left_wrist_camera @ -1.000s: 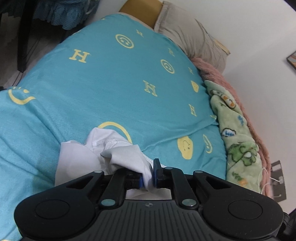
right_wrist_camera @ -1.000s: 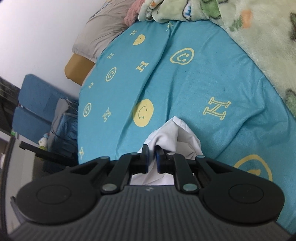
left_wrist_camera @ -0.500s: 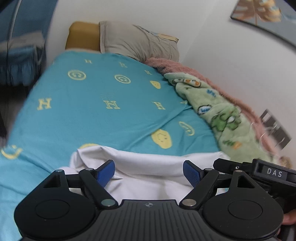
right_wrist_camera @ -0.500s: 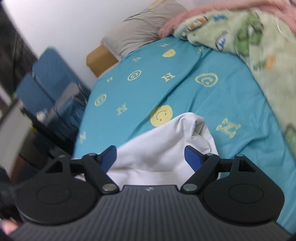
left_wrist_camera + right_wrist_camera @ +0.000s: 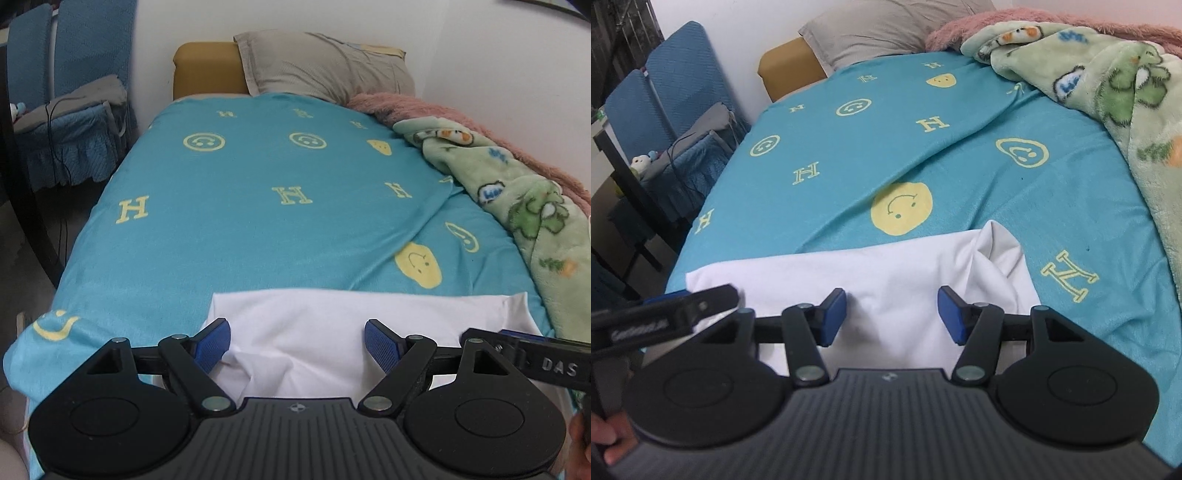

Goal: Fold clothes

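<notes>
A white garment [image 5: 314, 328] lies spread on the near end of the bed, its far edge straight across the blue cover. My left gripper [image 5: 297, 341] hovers over its left part, open, blue pads apart and touching no cloth. In the right wrist view the same white garment [image 5: 849, 273] shows a bunched corner at its right end. My right gripper [image 5: 892, 314] is above it with its jaws closing, the pads still apart and pressing nothing. Each gripper's black body pokes into the other's view at the frame's side.
The bed cover [image 5: 258, 206] is turquoise with yellow smileys and letters. A green fleece blanket [image 5: 517, 206] and a pink one lie along the right wall. A grey pillow [image 5: 325, 66] is at the head. Blue chairs [image 5: 66, 110] stand left of the bed.
Both grippers let go of the bunched white cloth and opened wide. Both rolled upright and level with the bed. The garment now lies spread flat. The right jaws have narrowed somewhat since half a second ago.
</notes>
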Available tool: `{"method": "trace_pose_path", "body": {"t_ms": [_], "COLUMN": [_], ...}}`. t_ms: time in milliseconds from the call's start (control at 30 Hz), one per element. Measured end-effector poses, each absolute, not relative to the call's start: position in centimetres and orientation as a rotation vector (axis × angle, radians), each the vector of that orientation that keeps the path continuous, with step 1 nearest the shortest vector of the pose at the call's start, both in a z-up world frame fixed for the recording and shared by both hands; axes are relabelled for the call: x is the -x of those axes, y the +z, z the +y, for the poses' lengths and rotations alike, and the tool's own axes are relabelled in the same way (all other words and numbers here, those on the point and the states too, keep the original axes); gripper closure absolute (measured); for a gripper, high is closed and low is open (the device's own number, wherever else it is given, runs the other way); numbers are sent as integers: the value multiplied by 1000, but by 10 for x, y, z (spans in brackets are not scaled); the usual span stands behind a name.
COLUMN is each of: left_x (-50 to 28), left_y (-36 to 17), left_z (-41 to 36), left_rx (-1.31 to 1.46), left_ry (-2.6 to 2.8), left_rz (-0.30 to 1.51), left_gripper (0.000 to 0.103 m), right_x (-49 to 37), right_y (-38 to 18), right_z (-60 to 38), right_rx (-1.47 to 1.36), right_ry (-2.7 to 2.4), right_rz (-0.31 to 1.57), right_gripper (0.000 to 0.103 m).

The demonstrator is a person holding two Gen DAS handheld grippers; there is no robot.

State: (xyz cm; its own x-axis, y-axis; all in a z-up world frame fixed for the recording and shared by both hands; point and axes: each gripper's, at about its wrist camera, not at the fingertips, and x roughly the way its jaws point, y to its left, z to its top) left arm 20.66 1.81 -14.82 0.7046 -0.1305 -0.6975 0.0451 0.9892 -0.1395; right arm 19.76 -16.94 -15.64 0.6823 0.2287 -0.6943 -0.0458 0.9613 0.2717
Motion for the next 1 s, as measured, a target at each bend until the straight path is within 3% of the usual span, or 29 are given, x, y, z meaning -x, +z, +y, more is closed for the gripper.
{"method": "trace_pose_path", "body": {"t_ms": [567,933,1000], "left_x": [-108,-104,-104], "left_y": [-124,-146,-146], "left_z": [0,-5,-3], "left_rx": [34,-15,-8], "left_ry": [-117,-96,-96], "left_rz": [785,864,869], "left_gripper": [21,21,21], "right_x": [-127,-85,-76], "right_y": [-134,-128,-132], "right_z": [-171,-201,-210], "right_rx": [-233,-599,-721], "right_ry": [165,167,183], "right_rz": [801,836,852], "right_gripper": [44,43,32]}}
